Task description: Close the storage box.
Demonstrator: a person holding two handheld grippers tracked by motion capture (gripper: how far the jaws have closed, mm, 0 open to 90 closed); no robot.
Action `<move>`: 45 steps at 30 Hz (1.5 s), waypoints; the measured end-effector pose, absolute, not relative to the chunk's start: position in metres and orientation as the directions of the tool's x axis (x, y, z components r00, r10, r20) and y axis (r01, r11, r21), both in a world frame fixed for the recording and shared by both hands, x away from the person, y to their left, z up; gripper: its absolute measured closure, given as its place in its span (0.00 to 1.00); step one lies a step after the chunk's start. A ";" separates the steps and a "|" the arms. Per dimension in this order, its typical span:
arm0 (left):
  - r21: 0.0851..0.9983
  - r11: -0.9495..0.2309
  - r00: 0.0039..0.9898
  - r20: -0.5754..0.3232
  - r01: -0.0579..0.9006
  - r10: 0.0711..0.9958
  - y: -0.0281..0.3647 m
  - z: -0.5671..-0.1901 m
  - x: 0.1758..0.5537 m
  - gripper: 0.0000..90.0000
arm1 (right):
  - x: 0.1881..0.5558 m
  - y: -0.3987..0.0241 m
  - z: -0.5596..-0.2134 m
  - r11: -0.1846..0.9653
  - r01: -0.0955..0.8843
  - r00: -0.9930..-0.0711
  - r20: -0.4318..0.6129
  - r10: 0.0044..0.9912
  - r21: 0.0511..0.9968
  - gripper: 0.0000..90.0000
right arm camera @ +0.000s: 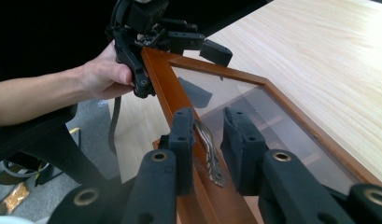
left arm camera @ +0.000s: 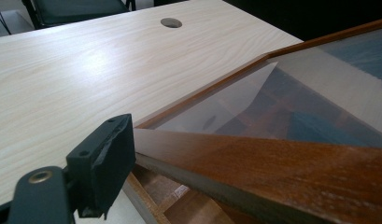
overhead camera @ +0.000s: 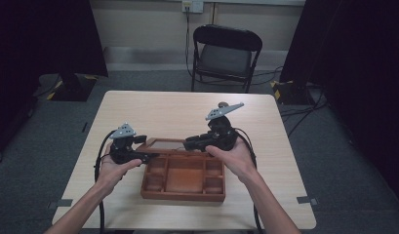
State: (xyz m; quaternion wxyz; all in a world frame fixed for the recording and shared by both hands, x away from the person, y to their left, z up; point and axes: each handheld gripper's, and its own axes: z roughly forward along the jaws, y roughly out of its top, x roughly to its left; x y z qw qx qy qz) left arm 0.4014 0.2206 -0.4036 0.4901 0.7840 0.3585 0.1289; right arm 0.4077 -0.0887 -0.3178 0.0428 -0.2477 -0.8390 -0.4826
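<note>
I saw one reddish-brown wooden box (overhead camera: 182, 187), divided into several compartments, near the front edge of the pale wood-grain table (overhead camera: 153, 109). Its glass-paned lid (right arm camera: 254, 116), framed in the same glossy wood, stood raised at the box's far side. My left tool (overhead camera: 150, 156) gripped the lid frame's left corner, pinching the wood between its black jaws. My right tool (right arm camera: 208, 140) straddled the frame edge at a metal clasp (right arm camera: 211, 154), jaws spread with a gap showing. One black chair (overhead camera: 226, 51) stood beyond the table.
</note>
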 end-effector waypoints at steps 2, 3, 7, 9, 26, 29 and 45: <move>0.860 -0.261 0.708 -0.152 0.439 0.689 0.220 -0.404 0.401 0.18 | 0.407 -0.086 -0.318 0.418 0.459 -0.874 0.313 0.372 0.784 0.84; 0.860 -0.259 0.708 -0.155 0.439 0.689 0.220 -0.404 0.401 0.17 | 0.407 -0.085 -0.318 0.418 0.460 -0.874 0.315 0.370 0.783 0.84; 0.860 -0.261 0.709 -0.151 0.438 0.689 0.220 -0.405 0.400 0.17 | 0.408 -0.083 -0.319 0.418 0.468 -0.870 0.322 0.374 0.779 0.86; 0.859 -0.264 0.710 -0.151 0.438 0.688 0.220 -0.405 0.400 0.17 | 0.410 -0.082 -0.319 0.418 0.470 -0.870 0.328 0.368 0.778 0.87; 0.856 -0.279 0.713 -0.137 0.434 0.688 0.219 -0.407 0.397 0.17 | 0.413 -0.076 -0.330 0.441 0.503 -0.859 0.373 0.351 0.743 0.90; 0.855 -0.291 0.718 -0.126 0.428 0.685 0.219 -0.408 0.397 0.17 | 0.413 -0.075 -0.330 0.446 0.501 -0.860 0.367 0.355 0.742 0.91; 0.821 -0.298 0.667 -0.130 0.488 0.733 0.239 -0.425 0.408 0.19 | 0.410 -0.076 -0.328 0.481 0.476 -0.874 0.337 0.350 0.737 0.91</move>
